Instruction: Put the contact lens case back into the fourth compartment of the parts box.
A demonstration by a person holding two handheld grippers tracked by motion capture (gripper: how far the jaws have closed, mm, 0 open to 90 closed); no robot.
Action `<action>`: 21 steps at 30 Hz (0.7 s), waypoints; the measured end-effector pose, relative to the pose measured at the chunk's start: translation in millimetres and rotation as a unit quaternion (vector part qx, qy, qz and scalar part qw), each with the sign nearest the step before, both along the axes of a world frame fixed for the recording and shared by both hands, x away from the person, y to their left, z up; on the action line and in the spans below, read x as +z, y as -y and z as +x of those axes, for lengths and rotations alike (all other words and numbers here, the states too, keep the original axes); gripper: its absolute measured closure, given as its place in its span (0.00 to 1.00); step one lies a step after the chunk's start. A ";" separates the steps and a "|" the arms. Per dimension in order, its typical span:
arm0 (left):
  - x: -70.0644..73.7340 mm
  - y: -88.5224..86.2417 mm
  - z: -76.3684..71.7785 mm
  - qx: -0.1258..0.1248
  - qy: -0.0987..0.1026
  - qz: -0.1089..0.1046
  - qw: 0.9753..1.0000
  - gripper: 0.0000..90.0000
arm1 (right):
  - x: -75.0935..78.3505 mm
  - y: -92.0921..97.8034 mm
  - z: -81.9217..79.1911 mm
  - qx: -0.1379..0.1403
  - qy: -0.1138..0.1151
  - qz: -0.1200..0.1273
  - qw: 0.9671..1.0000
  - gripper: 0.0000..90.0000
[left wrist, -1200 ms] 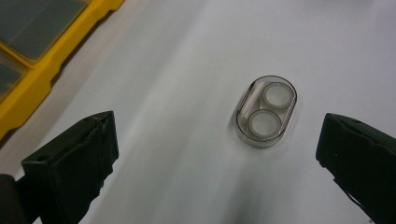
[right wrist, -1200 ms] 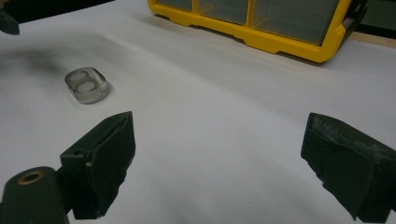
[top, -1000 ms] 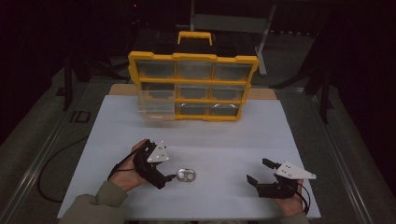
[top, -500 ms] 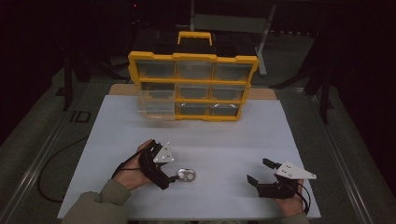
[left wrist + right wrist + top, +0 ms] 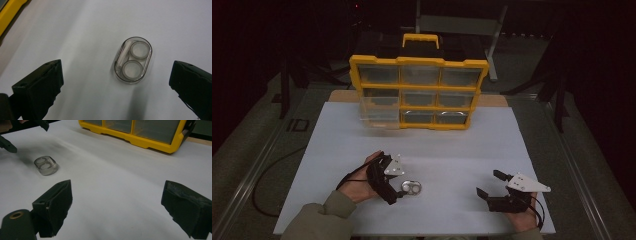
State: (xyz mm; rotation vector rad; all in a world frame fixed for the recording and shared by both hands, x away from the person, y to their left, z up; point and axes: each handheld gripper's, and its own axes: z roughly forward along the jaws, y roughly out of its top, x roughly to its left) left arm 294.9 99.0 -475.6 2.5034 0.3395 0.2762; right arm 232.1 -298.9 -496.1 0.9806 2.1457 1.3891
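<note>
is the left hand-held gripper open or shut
Open. The left hand-held gripper has its two black jaws spread wide on either side of the small clear case, touching nothing.

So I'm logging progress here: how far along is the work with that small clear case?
Early. Done: the left gripper is over the clear case, jaws open on either side. In hand: nothing gripped yet; the case lies flat on the white table. Left: closing on it and lifting. The right gripper rests open, apart; the yellow organizer stands behind.
</note>
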 end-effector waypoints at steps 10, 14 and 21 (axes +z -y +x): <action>-8.5 7.9 6.8 -0.020 -0.029 0.009 0.999 0.01 | -0.2 0.0 0.0 0.000 -0.001 0.000 1.000 0.11; -12.7 12.3 9.1 -0.026 -0.035 0.020 0.999 0.03 | -0.3 0.1 0.2 0.001 -0.001 0.002 1.000 0.11; -17.6 17.9 10.8 -0.037 -0.044 0.032 0.998 0.05 | -0.7 0.1 0.4 0.001 -0.001 0.000 1.000 0.11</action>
